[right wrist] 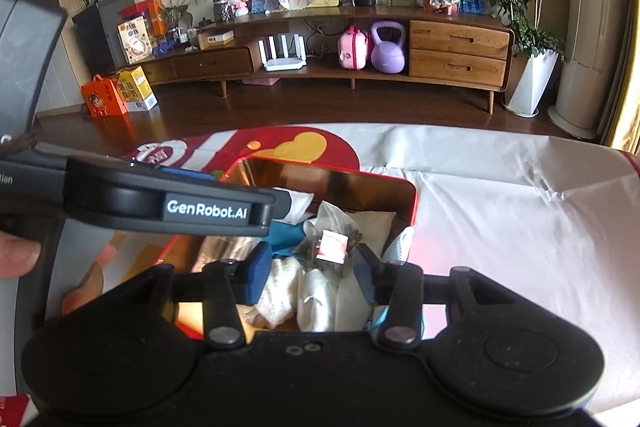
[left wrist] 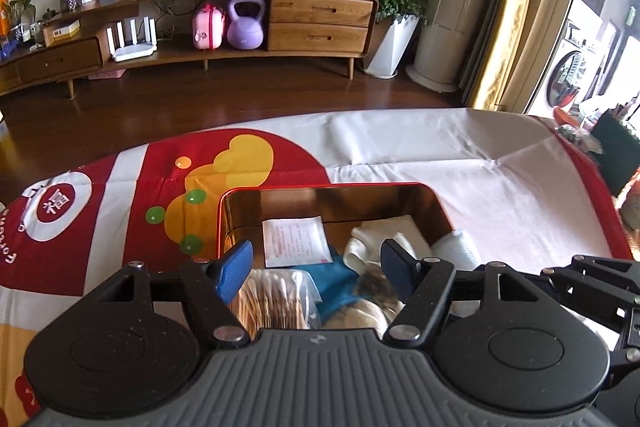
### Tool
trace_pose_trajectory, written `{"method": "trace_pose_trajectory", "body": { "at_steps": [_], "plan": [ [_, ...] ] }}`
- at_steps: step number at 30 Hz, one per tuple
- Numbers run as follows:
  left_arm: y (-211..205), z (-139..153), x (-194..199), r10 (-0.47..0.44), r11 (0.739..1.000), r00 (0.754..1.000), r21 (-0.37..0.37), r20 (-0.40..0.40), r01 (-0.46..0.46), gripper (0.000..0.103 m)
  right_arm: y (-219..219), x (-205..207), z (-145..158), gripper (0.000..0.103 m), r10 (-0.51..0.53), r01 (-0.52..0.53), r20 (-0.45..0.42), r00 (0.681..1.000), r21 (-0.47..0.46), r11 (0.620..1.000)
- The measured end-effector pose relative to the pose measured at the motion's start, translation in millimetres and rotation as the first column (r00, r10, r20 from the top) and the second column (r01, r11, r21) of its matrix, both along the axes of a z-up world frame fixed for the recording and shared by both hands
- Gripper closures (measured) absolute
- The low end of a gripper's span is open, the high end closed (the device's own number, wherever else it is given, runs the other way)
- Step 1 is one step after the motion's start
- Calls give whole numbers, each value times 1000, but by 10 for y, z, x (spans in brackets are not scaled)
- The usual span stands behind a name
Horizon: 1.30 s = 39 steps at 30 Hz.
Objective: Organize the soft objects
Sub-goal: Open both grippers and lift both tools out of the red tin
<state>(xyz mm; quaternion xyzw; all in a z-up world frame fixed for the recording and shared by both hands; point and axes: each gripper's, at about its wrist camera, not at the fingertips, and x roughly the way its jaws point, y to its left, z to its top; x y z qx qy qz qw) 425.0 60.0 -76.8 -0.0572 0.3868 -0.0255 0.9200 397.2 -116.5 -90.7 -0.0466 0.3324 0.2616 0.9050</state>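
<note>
A red tin with a shiny gold inside stands open on the table. In it lie a white paper sachet, a pack of cotton swabs, a blue cloth and pale folded cloths. My left gripper hovers open above the tin, touching nothing. In the right wrist view the tin holds a clear bag with a red label, a white knitted cloth and a smooth white cloth. My right gripper is open over them, pads clear of the cloths.
A red, yellow and white tablecloth covers the table. The left device's black body crosses the right wrist view, held by a hand. A dark green object sits at the table's right edge. Beyond lie wooden floor and a low cabinet.
</note>
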Motion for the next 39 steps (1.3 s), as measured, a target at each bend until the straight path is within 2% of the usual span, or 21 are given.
{"method": "trace_pose_trajectory", "body": {
  "at_steps": [3, 11, 15, 18, 21, 23, 34, 39],
  "plan": [
    [-31, 128, -149, -9, 1000, 1000, 0, 15, 9, 33, -18, -118, 111, 55, 6, -6, 12, 1000, 1, 1000],
    [-113, 457, -580, -33, 999, 998, 5, 56, 33, 33, -85, -467, 379, 41, 19, -20, 39, 999, 10, 1000],
    [-139, 582, -796, -40, 999, 997, -3, 69, 40, 33, -140, -627, 490, 38, 24, -25, 44, 999, 18, 1000],
    [-152, 657, -957, -43, 999, 996, -10, 75, 44, 32, -190, -764, 547, 31, 22, -24, 51, 998, 23, 999],
    [-179, 728, -1127, -48, 999, 995, -12, 86, 49, 25, -249, -885, 599, 25, 26, -28, 52, 998, 30, 999],
    [-186, 775, -1241, -51, 999, 994, -13, 98, 53, 24, -292, -955, 632, 21, 27, -29, 54, 998, 40, 999],
    [-289, 873, -1761, -64, 998, 993, -19, 98, 67, 19, -541, -1409, 649, 10, 32, -35, 40, 999, 81, 996],
    [-378, 870, -1989, -88, 996, 990, -19, 111, 91, 15, -674, -1598, 599, 3, 12, -16, 62, 998, 67, 998]
  ]
}}
